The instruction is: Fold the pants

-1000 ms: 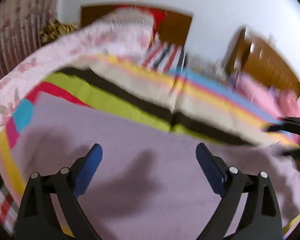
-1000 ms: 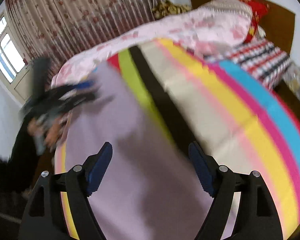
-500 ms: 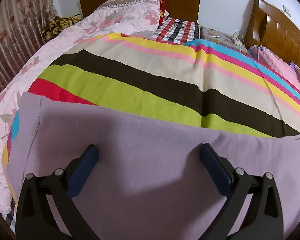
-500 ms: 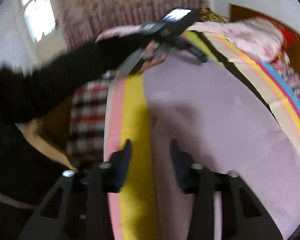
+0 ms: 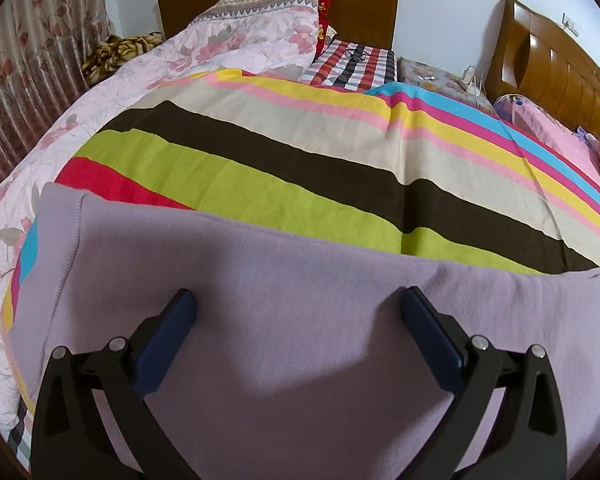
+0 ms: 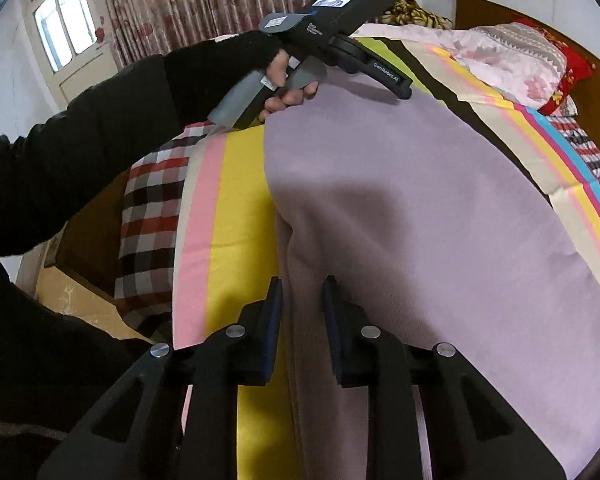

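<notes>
Right gripper [image 6: 300, 304] narrowed onto pants [image 6: 420, 208] edge | left gripper [image 5: 298, 320] unchanged, wide

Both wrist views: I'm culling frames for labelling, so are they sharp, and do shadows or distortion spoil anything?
Left wrist view: sharp, fisheye bends the striped blanket, and the left gripper shadows the lilac pants. Right wrist view: sharp too, soft shadow on the pants by the right gripper, edges curved.

Lilac pants [image 5: 308, 312] running out past the lower and right picture edges, waist or hems unclear, left gripper's [image 6: 396, 84] fingertips hidden behind its body, glasses-like item [image 5: 354, 54] on the far checked pillow too small to tell.
</notes>
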A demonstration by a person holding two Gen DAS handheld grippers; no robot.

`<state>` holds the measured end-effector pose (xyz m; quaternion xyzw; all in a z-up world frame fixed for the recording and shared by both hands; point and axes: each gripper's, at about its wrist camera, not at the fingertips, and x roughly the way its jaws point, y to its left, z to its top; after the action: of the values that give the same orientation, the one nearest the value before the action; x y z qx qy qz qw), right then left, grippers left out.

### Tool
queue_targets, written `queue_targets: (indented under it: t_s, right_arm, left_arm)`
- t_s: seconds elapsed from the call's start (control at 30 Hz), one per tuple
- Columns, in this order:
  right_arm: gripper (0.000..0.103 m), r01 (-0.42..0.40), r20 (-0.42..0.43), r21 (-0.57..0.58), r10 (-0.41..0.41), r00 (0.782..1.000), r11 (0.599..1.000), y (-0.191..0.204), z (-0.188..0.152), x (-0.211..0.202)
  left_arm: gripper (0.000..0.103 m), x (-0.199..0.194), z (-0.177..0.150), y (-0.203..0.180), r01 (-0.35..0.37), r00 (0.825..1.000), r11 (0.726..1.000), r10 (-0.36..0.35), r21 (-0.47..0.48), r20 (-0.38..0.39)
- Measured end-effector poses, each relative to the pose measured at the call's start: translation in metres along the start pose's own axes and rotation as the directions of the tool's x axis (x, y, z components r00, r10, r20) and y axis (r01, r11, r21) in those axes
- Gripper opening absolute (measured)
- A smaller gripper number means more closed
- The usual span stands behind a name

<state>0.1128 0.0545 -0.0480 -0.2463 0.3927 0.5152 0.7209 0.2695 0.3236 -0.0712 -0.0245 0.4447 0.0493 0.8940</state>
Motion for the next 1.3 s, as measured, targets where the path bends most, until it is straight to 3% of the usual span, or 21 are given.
queue_targets:
  t_s: [0.17,0.4,0.5,0.57,0.63,0.67,0.77,0.9,0.97,1.0,1.03,1.07,1.13,1.2,1.3]
  right_arm:
    - [0.007,-0.045,0.008,0.027,0.045,0.999,0.999,-0.006,0.000,-0.005]
    - [0.005,-0.166,0.095,0.097,0.157,0.983,0.981,-0.016,0.000,-0.032]
    - [0.008,-0.133,0.027,0.069,0.132,0.991,0.989,-0.009,-0.007,-0.017]
    - [0.019,-0.151,0.022,0.084,0.150,0.988,0.985,-0.008,-0.011,-0.007]
    - [0.062,-0.178,0.006,0.078,0.178,0.984,0.981,-0.004,-0.006,-0.011]
    - [0.086,-0.160,0.014,0.076,0.159,0.987,0.984,-0.002,-0.005,-0.015]
    - [0.068,-0.087,0.085,0.077,0.081,0.993,0.993,-0.018,-0.001,-0.039]
    - [0.071,0.035,0.070,0.242,-0.053,0.996,0.970,-0.089,-0.008,-0.041]
    - [0.071,0.118,0.003,0.333,-0.126,0.992,0.936,-0.137,-0.019,-0.026]
    - [0.070,0.120,0.005,0.357,-0.130,0.991,0.926,-0.156,-0.025,-0.023]
    - [0.070,0.070,0.037,0.386,-0.092,0.995,0.920,-0.167,-0.027,-0.027]
    - [0.069,0.048,0.035,0.458,-0.072,0.997,0.888,-0.178,-0.029,-0.033]
    - [0.074,0.154,-0.003,0.508,-0.177,0.984,0.848,-0.182,-0.028,-0.048]
    - [0.075,0.173,0.047,0.505,-0.227,0.973,0.845,-0.170,-0.034,-0.077]
    - [0.081,0.271,0.050,0.524,-0.346,0.937,0.808,-0.151,-0.062,-0.117]
  left_arm:
    - [0.102,0.000,0.001,0.001,0.004,1.000,1.000,-0.004,0.002,0.002]
    - [0.102,0.000,0.000,0.001,0.005,1.000,1.000,-0.005,0.001,0.002]
    - [0.102,0.000,0.000,0.001,0.006,1.000,1.000,-0.006,0.001,0.002]
    - [0.102,0.000,0.000,0.000,0.004,1.000,1.000,-0.004,0.001,0.003]
    - [0.102,-0.001,0.000,0.001,0.006,1.000,1.000,-0.006,0.000,0.002]
    - [0.102,0.000,0.000,0.000,0.005,1.000,1.000,-0.005,0.002,0.002]
    - [0.102,0.000,0.000,0.001,0.005,1.000,1.000,-0.005,0.001,0.002]
    - [0.102,0.000,0.000,0.000,0.005,1.000,1.000,-0.005,0.003,0.002]
    - [0.102,0.000,0.000,0.000,0.007,1.000,1.000,-0.007,0.001,0.003]
    - [0.102,0.000,0.000,0.000,0.007,1.000,1.000,-0.007,0.001,0.003]
    - [0.102,0.000,0.000,0.000,0.007,1.000,1.000,-0.008,0.001,0.004]
    - [0.102,0.000,0.000,0.001,0.008,1.000,1.000,-0.008,0.001,0.003]
    - [0.102,-0.001,-0.001,0.001,0.008,1.000,1.000,-0.008,0.002,0.006]
    - [0.102,-0.004,0.000,0.003,0.008,1.000,1.000,-0.008,-0.003,0.018]
    - [0.099,-0.029,-0.001,-0.001,-0.127,0.991,0.991,0.128,-0.047,0.038]
